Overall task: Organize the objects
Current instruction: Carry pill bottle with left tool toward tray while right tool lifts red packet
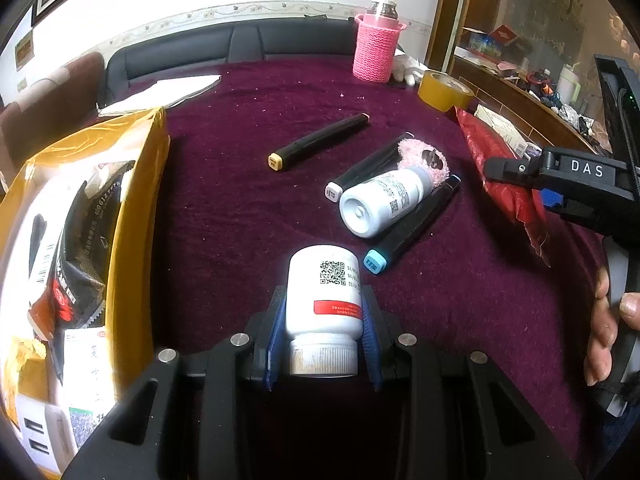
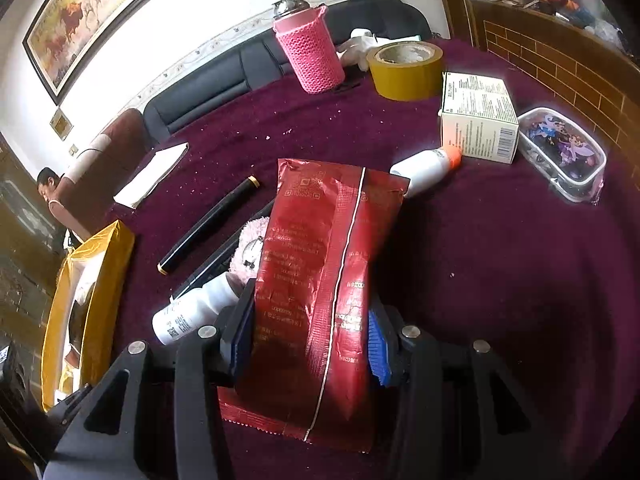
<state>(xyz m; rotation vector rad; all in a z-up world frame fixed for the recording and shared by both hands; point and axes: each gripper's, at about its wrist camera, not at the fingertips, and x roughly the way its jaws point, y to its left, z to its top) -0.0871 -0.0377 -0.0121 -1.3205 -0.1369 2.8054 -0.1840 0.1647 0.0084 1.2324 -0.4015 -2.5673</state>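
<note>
My left gripper [image 1: 323, 312] is shut on a white pill bottle [image 1: 324, 292] with a red label stripe, cap toward the camera, held just above the maroon cloth. My right gripper [image 2: 310, 320] is shut on a red foil packet [image 2: 328, 264]; it also shows in the left wrist view [image 1: 500, 176], at the right. A yellow open box [image 1: 80, 240] with packets inside stands at the left. On the cloth lie a second white bottle [image 1: 380, 204], three black markers [image 1: 320, 142] [image 1: 368, 168] [image 1: 412, 226] and a pink fluffy item [image 1: 424, 160].
A pink knitted bottle sleeve [image 2: 312, 52], a yellow tape roll [image 2: 404, 70], a white carton [image 2: 476, 116], a clear printed case [image 2: 560, 152] and an orange-capped white bottle [image 2: 428, 166] stand at the back right. White paper [image 2: 154, 174] lies at the back left.
</note>
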